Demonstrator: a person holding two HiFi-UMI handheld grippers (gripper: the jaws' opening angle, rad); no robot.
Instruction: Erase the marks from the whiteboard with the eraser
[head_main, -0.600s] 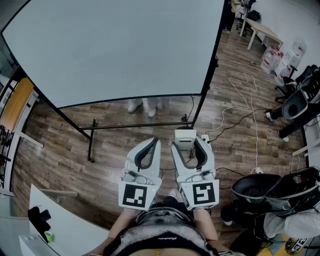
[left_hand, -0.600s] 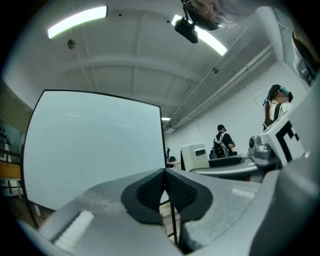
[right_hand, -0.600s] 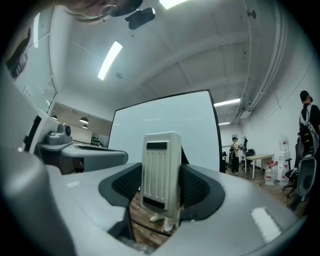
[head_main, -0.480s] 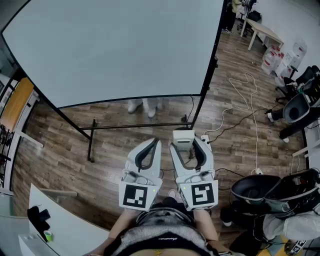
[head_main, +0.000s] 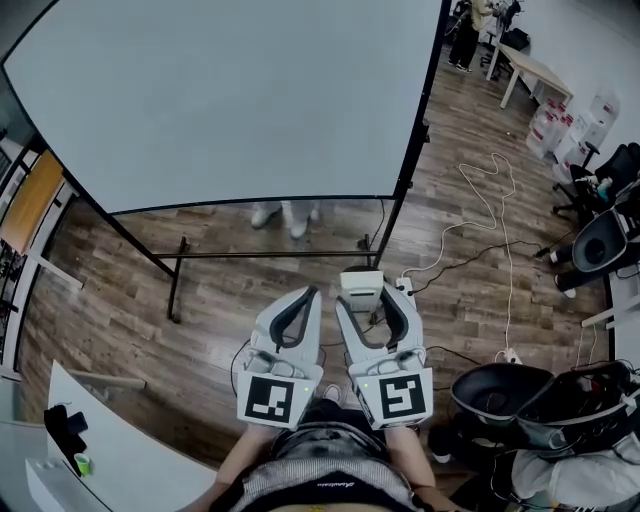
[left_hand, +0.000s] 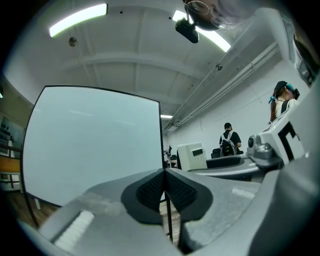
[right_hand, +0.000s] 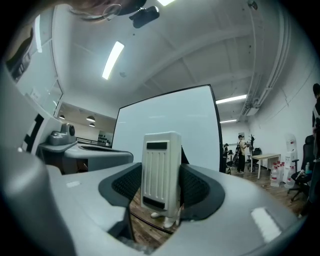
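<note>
The right gripper (head_main: 371, 304) clenched the eraser (head_main: 361, 284); the left gripper (head_main: 303, 301) sat closed, empty. The whiteboard (head_main: 230, 90) stood beyond, a cable (head_main: 487, 190) trailing right.

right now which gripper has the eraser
The right gripper: its jaws clamp the white eraser. The left gripper has its jaws shut on nothing.

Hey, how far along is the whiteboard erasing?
Done, apparently: the whiteboard shows no marks. In hand: the right tongs clamp the eraser; the left tongs are shut, empty, both held low, off the board. Left: nothing visible to wipe, probably just putting the eraser down.
</note>
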